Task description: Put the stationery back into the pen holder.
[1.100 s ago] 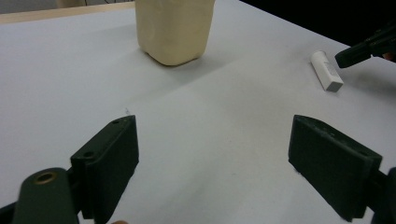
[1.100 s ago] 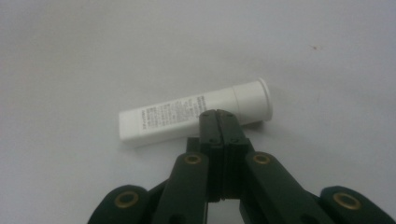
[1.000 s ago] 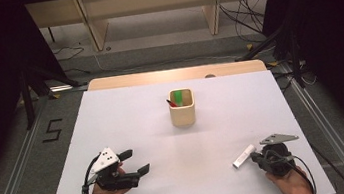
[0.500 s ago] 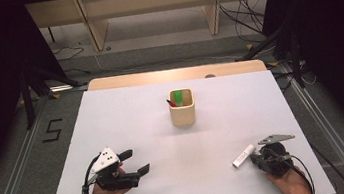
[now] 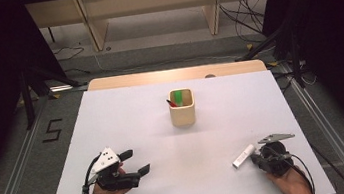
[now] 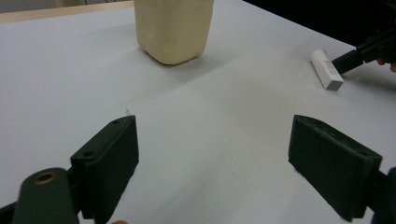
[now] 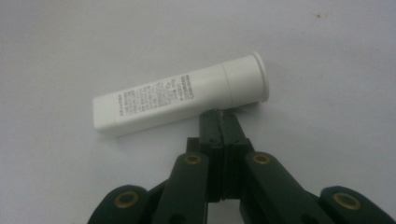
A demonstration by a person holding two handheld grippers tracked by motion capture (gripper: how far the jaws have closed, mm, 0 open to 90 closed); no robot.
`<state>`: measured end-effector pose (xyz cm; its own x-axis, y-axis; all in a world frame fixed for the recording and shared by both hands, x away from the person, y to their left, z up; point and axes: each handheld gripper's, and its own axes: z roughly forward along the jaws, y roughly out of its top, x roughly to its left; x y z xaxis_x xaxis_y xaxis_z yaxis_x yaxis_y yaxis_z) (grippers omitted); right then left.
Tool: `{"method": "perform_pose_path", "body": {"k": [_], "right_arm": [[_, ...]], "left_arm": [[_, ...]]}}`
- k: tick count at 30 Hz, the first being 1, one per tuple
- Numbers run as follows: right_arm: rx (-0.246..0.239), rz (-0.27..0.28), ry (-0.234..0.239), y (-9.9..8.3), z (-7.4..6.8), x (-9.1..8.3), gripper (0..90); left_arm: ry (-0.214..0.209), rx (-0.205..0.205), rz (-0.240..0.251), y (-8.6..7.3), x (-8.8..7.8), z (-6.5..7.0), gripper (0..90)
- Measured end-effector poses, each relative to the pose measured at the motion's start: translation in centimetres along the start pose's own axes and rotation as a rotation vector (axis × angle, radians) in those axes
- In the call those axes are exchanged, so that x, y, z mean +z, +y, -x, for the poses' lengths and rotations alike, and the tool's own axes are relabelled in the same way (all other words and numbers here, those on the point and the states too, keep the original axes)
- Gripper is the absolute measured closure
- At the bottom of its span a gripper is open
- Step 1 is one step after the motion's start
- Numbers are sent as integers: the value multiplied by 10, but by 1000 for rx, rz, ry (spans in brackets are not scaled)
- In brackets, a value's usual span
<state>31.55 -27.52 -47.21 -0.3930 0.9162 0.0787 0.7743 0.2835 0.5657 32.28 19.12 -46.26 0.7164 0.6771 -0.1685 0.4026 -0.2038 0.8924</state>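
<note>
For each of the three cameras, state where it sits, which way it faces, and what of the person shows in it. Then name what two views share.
High view: above the person's side, looking forward and down on the table; both forearms, left gripper and right gripper show.
Left gripper view: rides the left gripper, looking low across the table at the cup; its own open jaws show.
Right gripper view: rides the right gripper, looking down at the white tube; its shut jaws touch the tube's side.
Shared: tube in all three; cup in high and left gripper views.

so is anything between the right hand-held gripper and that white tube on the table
Nothing visible. The right hand-held gripper has its jaws shut, with the tips right against the side of the small white plastic tube, which lies flat on the white table. The cream square cup stands well away from them, farther up the table.
</note>
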Motion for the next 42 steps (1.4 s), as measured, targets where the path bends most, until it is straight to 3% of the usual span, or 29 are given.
{"method": "perform_pose_path", "body": {"k": [29,42], "right_arm": [[34,1,-51,8,15,3,900],[6,14,-66,17,14,5,900]], "left_arm": [[-21,20,-20,2,7,9,157],[-22,19,-24,2,8,9,157]]}}
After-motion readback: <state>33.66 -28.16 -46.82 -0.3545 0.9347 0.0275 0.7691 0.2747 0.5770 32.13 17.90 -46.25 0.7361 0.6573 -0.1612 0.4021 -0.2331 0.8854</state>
